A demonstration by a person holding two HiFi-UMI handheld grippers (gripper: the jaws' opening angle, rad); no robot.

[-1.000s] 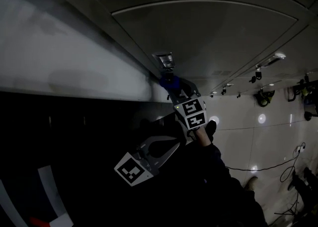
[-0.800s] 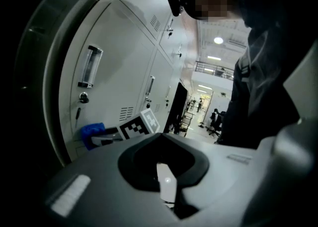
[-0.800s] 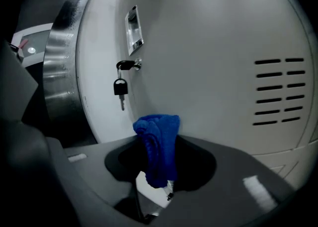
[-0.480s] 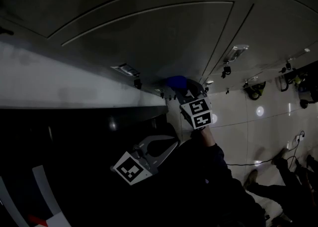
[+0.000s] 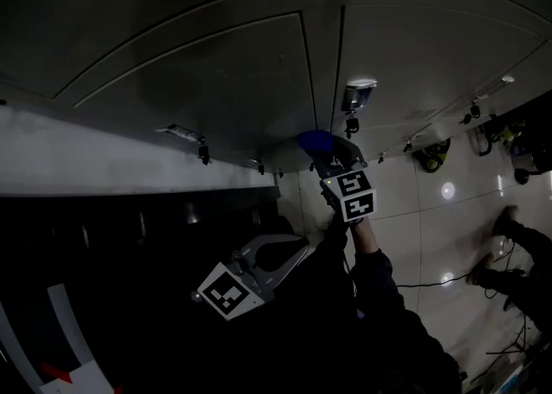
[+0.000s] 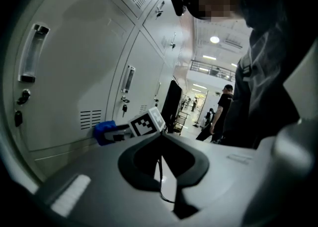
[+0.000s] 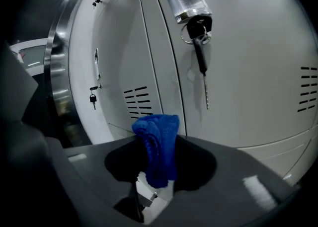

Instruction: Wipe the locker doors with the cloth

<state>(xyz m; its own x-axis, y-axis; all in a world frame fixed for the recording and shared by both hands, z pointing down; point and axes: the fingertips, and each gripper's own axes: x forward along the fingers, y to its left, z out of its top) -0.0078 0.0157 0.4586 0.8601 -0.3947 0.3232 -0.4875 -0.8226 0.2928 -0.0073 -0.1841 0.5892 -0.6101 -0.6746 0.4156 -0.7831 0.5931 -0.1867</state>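
1. Low by the person's body, the left gripper hangs with its jaws pressed together on nothing.
2. Further out, the right gripper pinches the blue cloth.
3. Beyond, the cloth points at the seam between two pale locker doors, below a hanging key.

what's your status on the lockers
Right gripper shut on blue cloth, at the locker door. Left gripper shut, empty. Key hanging from lock near cloth.

floor: glossy pale tiles | on it: dark cable
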